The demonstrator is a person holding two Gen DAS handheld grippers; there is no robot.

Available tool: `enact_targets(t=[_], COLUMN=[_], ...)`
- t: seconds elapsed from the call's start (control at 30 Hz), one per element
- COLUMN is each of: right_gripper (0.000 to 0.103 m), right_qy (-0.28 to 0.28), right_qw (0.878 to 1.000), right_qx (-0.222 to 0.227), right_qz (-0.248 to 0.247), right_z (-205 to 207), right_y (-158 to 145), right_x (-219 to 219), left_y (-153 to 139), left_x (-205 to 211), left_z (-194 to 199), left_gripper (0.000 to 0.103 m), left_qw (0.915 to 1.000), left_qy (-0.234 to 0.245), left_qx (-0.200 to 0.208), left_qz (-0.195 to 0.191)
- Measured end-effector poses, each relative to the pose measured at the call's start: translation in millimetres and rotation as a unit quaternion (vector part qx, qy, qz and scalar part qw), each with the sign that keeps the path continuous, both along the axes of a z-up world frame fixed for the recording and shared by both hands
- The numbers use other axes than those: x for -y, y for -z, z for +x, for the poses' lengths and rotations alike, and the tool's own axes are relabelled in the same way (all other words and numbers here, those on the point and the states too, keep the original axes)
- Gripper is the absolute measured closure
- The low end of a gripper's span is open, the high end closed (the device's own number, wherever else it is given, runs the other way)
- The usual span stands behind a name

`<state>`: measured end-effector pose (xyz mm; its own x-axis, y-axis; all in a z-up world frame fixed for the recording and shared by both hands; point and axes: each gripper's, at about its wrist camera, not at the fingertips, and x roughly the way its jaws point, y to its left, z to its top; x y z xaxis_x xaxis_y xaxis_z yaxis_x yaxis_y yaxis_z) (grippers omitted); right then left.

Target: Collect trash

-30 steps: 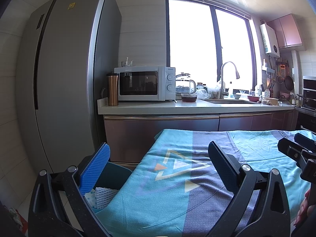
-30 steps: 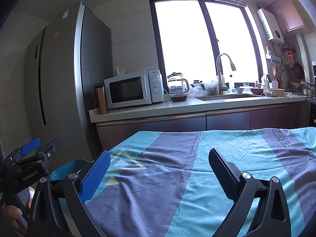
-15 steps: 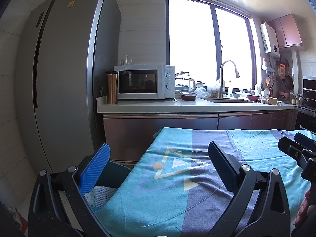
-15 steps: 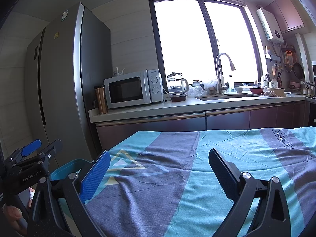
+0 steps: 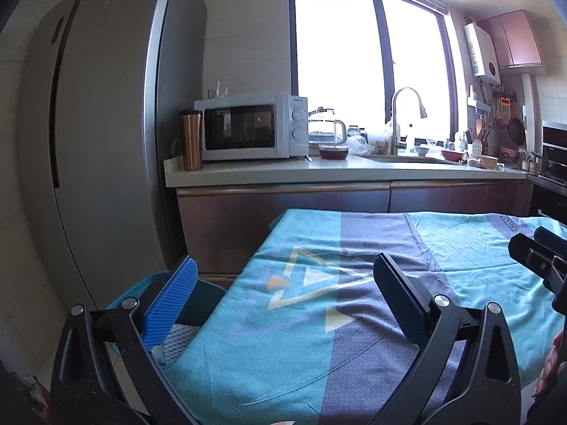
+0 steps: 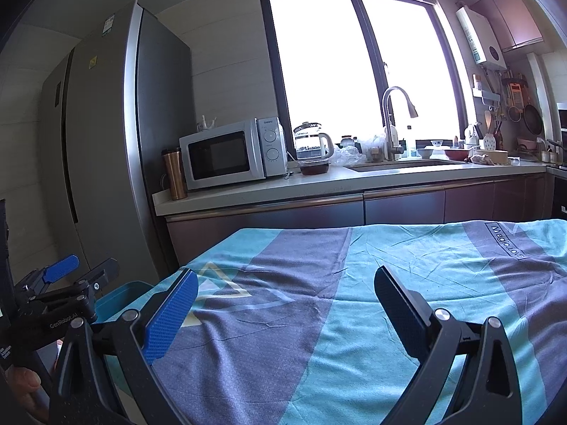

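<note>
My left gripper (image 5: 283, 279) is open and holds nothing, hovering over the left end of a table covered by a teal and purple cloth (image 5: 319, 318). Beside that end, low on the floor, sits a teal bin (image 5: 202, 301) with white foam netting (image 5: 177, 340) inside it. My right gripper (image 6: 283, 290) is open and holds nothing as well, above the cloth (image 6: 354, 301) further right. The bin's rim (image 6: 120, 297) shows at the cloth's left edge, with the left gripper (image 6: 74, 272) above it. No loose trash shows on the cloth.
A tall grey fridge (image 5: 88, 141) stands at left. Behind the table runs a counter (image 5: 319, 170) with a microwave (image 5: 248, 127), a copper tumbler (image 5: 191, 141), a glass kettle (image 5: 324, 129), a sink tap (image 5: 404, 117) and dishes. A hand (image 5: 553, 364) shows at lower right.
The left wrist view has tilted slightly, so the counter and microwave sit a little higher in frame. Both grippers stay open and nearly still.
</note>
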<state>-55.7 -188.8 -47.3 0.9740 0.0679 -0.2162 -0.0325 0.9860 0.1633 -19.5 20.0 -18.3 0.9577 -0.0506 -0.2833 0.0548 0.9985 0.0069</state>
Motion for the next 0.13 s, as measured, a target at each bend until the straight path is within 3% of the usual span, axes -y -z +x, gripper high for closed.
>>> enact_targets(t=[0.13], right_gripper=[0.007], right_qy=[0.011], right_qw=[0.999], right_qx=[-0.035], right_qz=[0.011], right_z=[12], right_y=[7], right_x=[24], left_y=[12], left_x=[8], left_z=[39], left_gripper=[0.005], left_qw=[0.9971], left_qy=[0.030], left_qx=[-0.070], left_qz=[-0.010])
